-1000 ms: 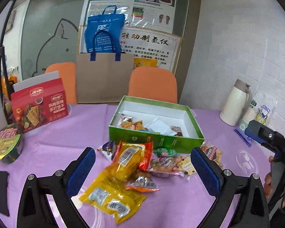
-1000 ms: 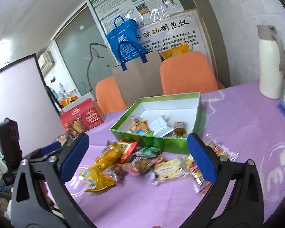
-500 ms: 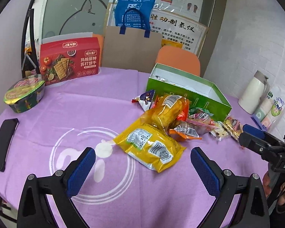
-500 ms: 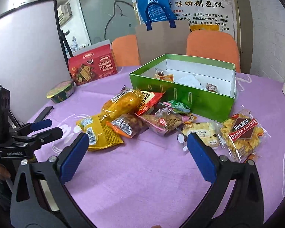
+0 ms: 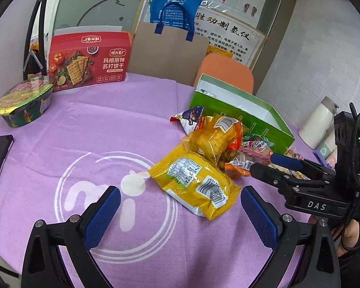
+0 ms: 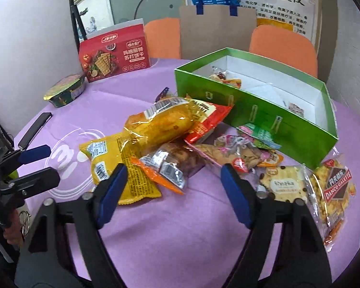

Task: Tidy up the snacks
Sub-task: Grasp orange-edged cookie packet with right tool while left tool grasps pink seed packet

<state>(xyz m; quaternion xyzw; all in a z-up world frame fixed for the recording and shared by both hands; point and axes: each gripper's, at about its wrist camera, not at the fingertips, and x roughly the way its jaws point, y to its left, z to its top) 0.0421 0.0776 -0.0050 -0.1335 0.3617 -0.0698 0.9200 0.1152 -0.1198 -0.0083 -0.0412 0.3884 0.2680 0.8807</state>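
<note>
Left gripper (image 5: 180,212) fingers spread wide, holding nothing; flat yellow packet (image 5: 194,180) lies on the purple counter (image 5: 108,124) just beyond them. Right gripper (image 6: 174,193) fingers also wide apart and empty, the orange-edged snack packet (image 6: 166,165) just beyond them. Green box (image 6: 256,110) sits farther right.

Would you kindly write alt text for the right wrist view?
The open right gripper hovers over a snack pile on a purple tablecloth, beside a green box holding a few packets. The left gripper shows at the left edge.
</note>
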